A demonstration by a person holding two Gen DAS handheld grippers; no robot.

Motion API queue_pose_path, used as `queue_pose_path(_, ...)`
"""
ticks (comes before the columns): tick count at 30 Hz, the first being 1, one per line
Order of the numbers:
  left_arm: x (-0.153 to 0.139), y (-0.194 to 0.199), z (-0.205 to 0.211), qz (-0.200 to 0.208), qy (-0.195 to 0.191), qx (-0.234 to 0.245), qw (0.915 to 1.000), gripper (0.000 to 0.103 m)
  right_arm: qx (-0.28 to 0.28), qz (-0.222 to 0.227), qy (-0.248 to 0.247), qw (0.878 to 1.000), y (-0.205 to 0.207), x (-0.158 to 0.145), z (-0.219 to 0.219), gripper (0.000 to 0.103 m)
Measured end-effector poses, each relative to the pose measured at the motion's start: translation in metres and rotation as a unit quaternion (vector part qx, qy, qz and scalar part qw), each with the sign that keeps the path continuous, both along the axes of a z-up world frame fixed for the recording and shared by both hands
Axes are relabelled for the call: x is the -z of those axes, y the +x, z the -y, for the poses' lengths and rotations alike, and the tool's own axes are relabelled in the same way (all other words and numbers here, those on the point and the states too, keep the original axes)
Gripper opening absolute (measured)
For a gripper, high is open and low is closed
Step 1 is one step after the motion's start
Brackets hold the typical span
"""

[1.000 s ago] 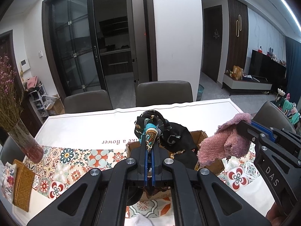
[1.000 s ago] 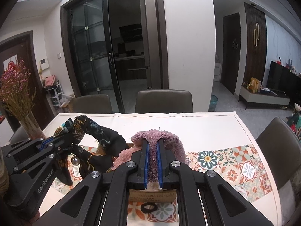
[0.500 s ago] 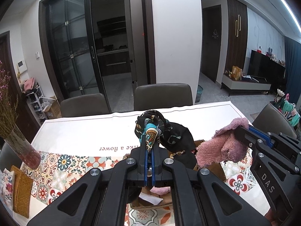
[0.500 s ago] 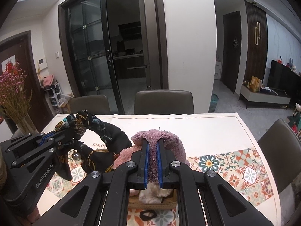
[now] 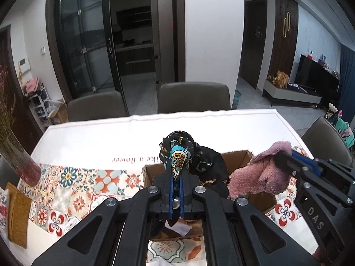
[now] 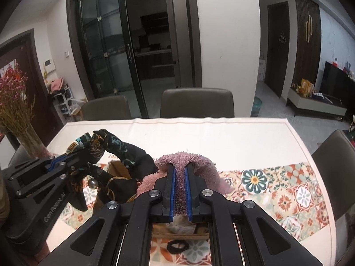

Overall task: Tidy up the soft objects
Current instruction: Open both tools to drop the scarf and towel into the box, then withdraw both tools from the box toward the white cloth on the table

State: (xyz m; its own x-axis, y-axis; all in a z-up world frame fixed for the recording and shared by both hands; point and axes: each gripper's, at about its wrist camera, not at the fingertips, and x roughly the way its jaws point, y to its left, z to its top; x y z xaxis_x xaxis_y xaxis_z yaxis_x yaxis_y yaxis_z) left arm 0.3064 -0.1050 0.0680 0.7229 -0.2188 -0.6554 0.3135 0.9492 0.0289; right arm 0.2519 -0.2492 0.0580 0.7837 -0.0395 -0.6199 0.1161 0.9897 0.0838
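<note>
My left gripper (image 5: pixel 175 173) is shut on a black patterned scarf (image 5: pixel 195 155) and holds it above an open cardboard box (image 5: pixel 239 155). The scarf hangs down toward the box; it also shows in the right wrist view (image 6: pixel 115 150). My right gripper (image 6: pixel 179 173) is shut on a fluffy pink towel (image 6: pixel 199 164) and holds it over the box's right side. The towel also shows in the left wrist view (image 5: pixel 259 177), with the right gripper (image 5: pixel 286 155) behind it. The left gripper (image 6: pixel 68 157) is at the left in the right wrist view.
The table (image 5: pixel 99 141) has a white cloth and a patterned runner (image 6: pixel 277 188). A glass vase of dried flowers (image 5: pixel 20 161) stands at the left. A black hair tie (image 6: pixel 177 247) lies in front of the box. Chairs (image 5: pixel 193 97) line the far side.
Both grippers have lifted their cloths higher above the box and tipped upward; more of the box's far rim and the white tablecloth shows now.
</note>
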Motion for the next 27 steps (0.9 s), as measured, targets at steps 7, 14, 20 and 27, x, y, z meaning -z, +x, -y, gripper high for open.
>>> queue_pose_path(7,0.015,0.004,0.002,-0.018,0.008,-0.009,0.9998,0.028,0.004,-0.010,-0.006,1.000,0.004,0.010,0.001,0.011)
queue_pose_path(14,0.012,-0.001,-0.001,-0.001,0.027,-0.030,0.9992,0.068,0.006,-0.021,0.002,1.000,0.008,0.017,0.000,0.054)
queue_pose_path(20,0.013,-0.002,-0.006,-0.002,0.035,-0.044,0.9984,0.078,0.017,-0.016,0.006,1.000,0.005,0.015,0.004,0.077)
queue_pose_path(27,0.010,-0.007,-0.009,-0.001,0.033,-0.055,0.9979,0.087,0.028,-0.022,0.012,0.999,0.000,0.017,0.009,0.077)
